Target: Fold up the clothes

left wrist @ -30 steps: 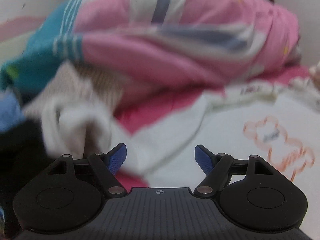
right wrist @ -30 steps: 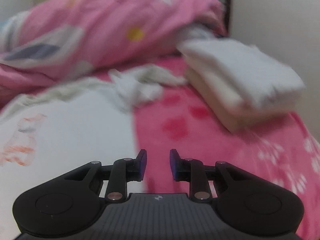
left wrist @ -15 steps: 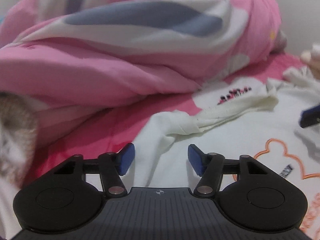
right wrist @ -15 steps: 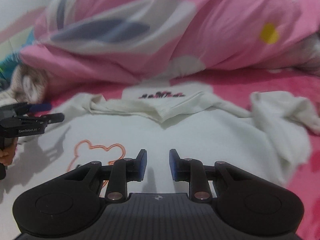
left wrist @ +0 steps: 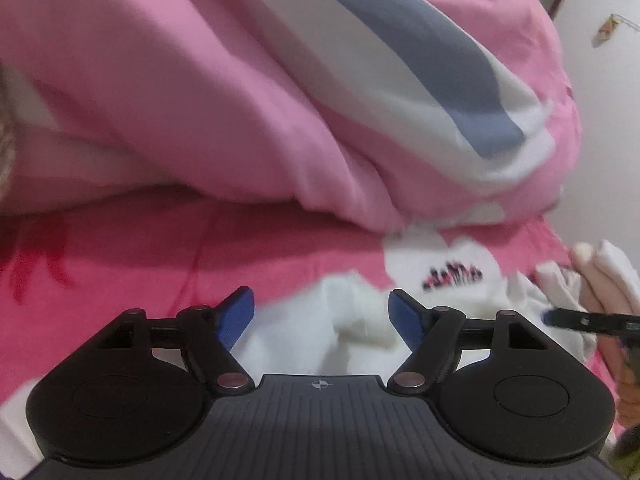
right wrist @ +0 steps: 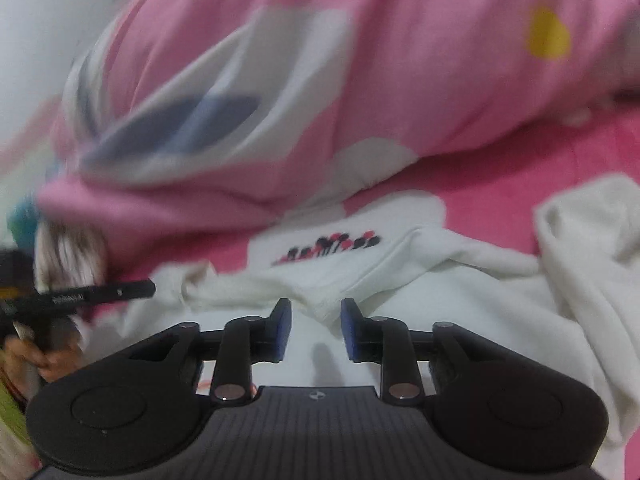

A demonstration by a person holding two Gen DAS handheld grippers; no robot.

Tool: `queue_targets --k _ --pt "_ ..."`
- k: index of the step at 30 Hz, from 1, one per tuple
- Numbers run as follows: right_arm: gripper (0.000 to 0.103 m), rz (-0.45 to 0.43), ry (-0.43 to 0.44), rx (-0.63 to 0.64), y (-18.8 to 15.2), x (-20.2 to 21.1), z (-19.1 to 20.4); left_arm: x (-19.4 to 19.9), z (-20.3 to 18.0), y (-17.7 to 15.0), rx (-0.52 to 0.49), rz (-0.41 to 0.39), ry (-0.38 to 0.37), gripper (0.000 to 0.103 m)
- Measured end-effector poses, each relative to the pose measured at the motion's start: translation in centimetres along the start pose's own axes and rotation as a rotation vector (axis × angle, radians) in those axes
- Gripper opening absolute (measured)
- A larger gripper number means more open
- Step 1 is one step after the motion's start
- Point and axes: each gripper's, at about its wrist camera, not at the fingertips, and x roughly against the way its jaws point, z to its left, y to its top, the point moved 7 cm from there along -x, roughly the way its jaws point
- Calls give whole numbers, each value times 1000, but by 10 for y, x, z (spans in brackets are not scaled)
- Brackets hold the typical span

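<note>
Garment: white sweatshirt [right wrist: 420, 280] lay spread on the pink bedsheet [right wrist: 520, 184], neck end toward the heaped quilt; small red-and-black print sat just below the collar.
Neckline: collar band was rumpled into a ridge running across the right wrist view, directly ahead of the right gripper's fingertips.
Shoulder corner: in the left wrist view a bunched white fold of the sweatshirt [left wrist: 360, 320] lay between and just past the blue pads.
Sleeve: a crumpled white sleeve ran down the right edge of the right wrist view, part of it on the bedsheet.
Left gripper [left wrist: 321, 314]: jaws stood wide and were opening; the fold lay in the gap, pads not pressing on it; nothing gripped.
Right gripper [right wrist: 316, 330]: jaws stood narrowly apart and were opening; white cloth was under and ahead of the gap, no cloth pinched; nothing gripped.
Cross views: the right gripper's black fingers showed at the right edge of the left wrist view; the left gripper, with the person's hand [right wrist: 48, 360] on it, showed at the left edge of the right wrist view.
Quilt [left wrist: 240, 100]: pink with white and grey-blue patches, piled behind the sweatshirt and overhanging the sheet.
Other cloth: a folded pale stack [left wrist: 608, 276] sat at the far right of the left wrist view; a brownish knit item [right wrist: 68, 256] lay beside the quilt at the left.
Image quality: both views were motion-blurred, edges soft.
</note>
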Motion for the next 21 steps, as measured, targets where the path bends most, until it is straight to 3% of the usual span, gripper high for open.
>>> queue_targets --k 3,4,8,10,12,15,18,20,21 --pt "39 -1 12 -102 8 2 -14 -20 -6 5 -68 17 49 75" --pt "44 0 7 -132 11 0 -18 -27 -7 5 -74 28 58 74" --pt "45 32 34 -268 15 -15 -32 -51 -9 8 -53 55 49 70" --pt "45 57 38 -320 16 -24 -38 -54 -10 9 -72 47 54 49" --pt "45 76 49 -365 15 -32 -42 -57 -13 9 -87 41 52 40" --pt "46 98 57 -400 17 -43 -46 -57 -19 6 -108 36 28 18" --pt "45 110 71 -414 18 -51 -44 -51 -24 5 -141 -2 24 10" --pt "41 109 78 -417 20 -55 -43 -42 -25 6 -149 -49 18 9" --pt "34 104 79 -414 20 -56 -41 -38 -25 7 -148 -72 13 8"
